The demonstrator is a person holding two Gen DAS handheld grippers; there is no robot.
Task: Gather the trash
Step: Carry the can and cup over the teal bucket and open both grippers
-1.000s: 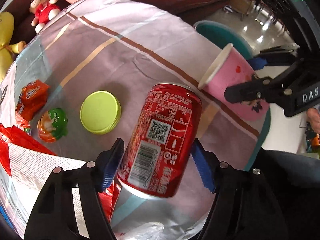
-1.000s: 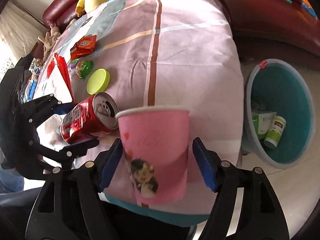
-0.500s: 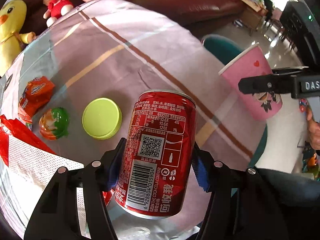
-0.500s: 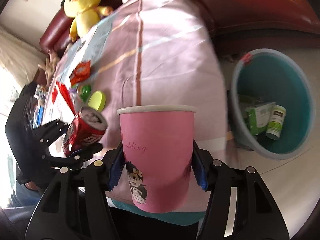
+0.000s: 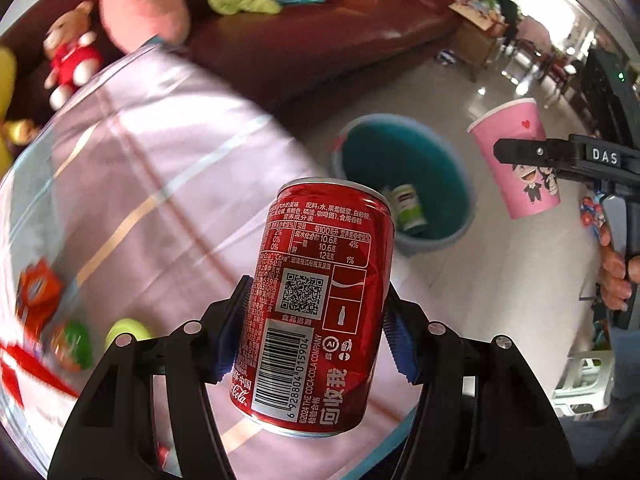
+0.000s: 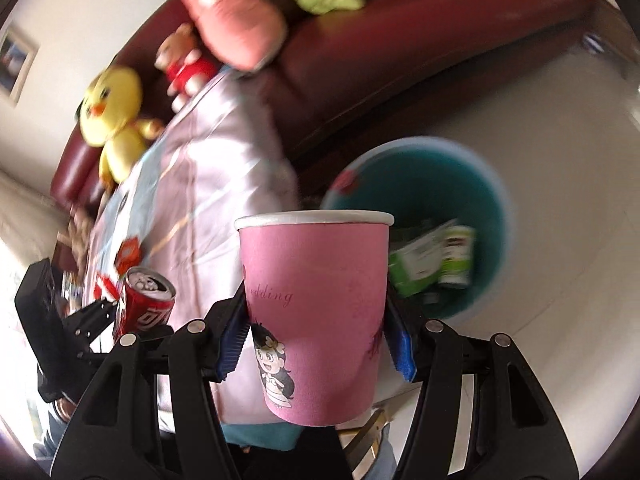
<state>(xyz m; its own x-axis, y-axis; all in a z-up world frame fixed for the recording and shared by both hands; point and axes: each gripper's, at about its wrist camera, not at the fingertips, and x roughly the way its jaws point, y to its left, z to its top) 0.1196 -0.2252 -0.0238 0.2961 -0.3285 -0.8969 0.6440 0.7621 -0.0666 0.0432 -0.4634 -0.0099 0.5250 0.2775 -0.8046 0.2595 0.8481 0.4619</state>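
My left gripper (image 5: 316, 336) is shut on a red cola can (image 5: 320, 280) and holds it upright in the air above the table's edge. My right gripper (image 6: 316, 340) is shut on a pink paper cup (image 6: 316, 300), also lifted; the cup shows in the left wrist view (image 5: 516, 160) to the right of the bin. A teal trash bin (image 5: 436, 168) stands on the floor beyond the table, with a small white bottle (image 5: 408, 208) and a green box (image 6: 416, 264) inside. The can also shows in the right wrist view (image 6: 146, 300) at the left.
The table with a pink striped cloth (image 5: 140, 184) carries an orange snack packet (image 5: 38, 296), a green round toy (image 5: 76, 344), a lime lid (image 5: 126, 332) and red wrappers. A dark red sofa (image 5: 320, 40) with plush toys stands behind. Light tiled floor (image 5: 480, 280) surrounds the bin.
Both grippers have risen and swung right, away from the table toward the bin. The can and cup stay held. The bin now shows fully in both views.
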